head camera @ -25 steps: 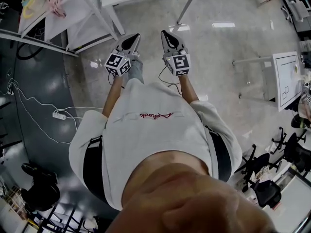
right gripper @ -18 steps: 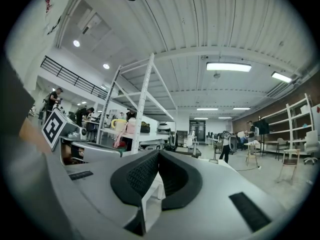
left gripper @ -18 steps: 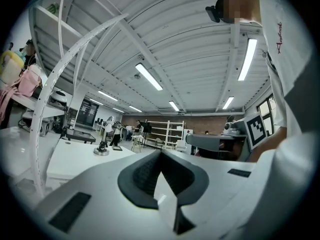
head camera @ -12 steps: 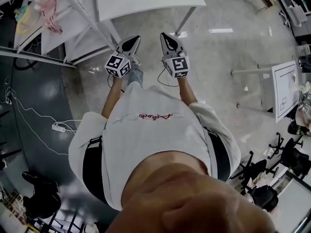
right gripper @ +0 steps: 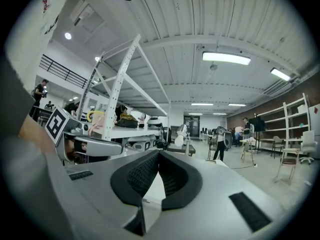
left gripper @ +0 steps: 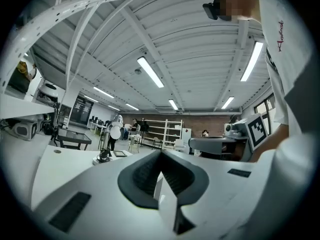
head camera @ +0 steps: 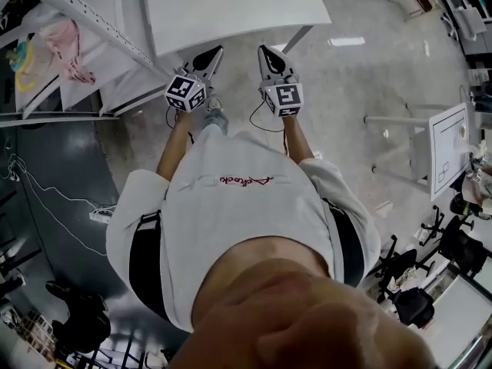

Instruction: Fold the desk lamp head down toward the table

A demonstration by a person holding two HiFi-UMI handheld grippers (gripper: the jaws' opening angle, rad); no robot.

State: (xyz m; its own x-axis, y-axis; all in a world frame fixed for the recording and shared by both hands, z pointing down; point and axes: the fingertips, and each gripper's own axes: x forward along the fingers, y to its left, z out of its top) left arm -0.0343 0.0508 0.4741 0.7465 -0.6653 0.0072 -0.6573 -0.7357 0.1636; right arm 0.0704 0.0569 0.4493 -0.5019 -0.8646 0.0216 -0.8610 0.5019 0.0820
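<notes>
Stands at the near edge of a white bench [head camera: 231, 10], at 12 o'clock in the head view. Holds left tool [head camera: 214, 52] at 11 o'clock and right tool [head camera: 264, 51] at 12. Keeps them side by side and apart, both level, tips just over the bench edge.

Left tool view: pressed together tip to tip, pinching nothing. Right tool view: same, pads meeting at the tips, nothing between. Touching nothing with either.

Lamp [left gripper: 112, 139] on the bench top, well apart from both tools. Sits at 10 o'clock from the jaw tips in the left tool view, near 1 o'clock from them in the right tool view. Round white head raised above the base on its arm, not folded down. Flat dark pad [left gripper: 120, 154] just beside the base, at its 3 o'clock. Likely the lamp base cut off at the top edge of the head view; too cropped to be sure.

Around, in the head view:
- White rack [head camera: 73, 10] at 10 o'clock, with a pink bag [head camera: 69, 52] under its shelf.
- Glossy floor [head camera: 361, 83].
- Power strip [head camera: 101, 214] with its cable at 8 o'clock.
- White board on a stand [head camera: 447, 148] at 3 o'clock.
- Dark chairs [head camera: 415, 302] at 4 o'clock.
- Light shirt [head camera: 246, 214] filling the centre.
</notes>
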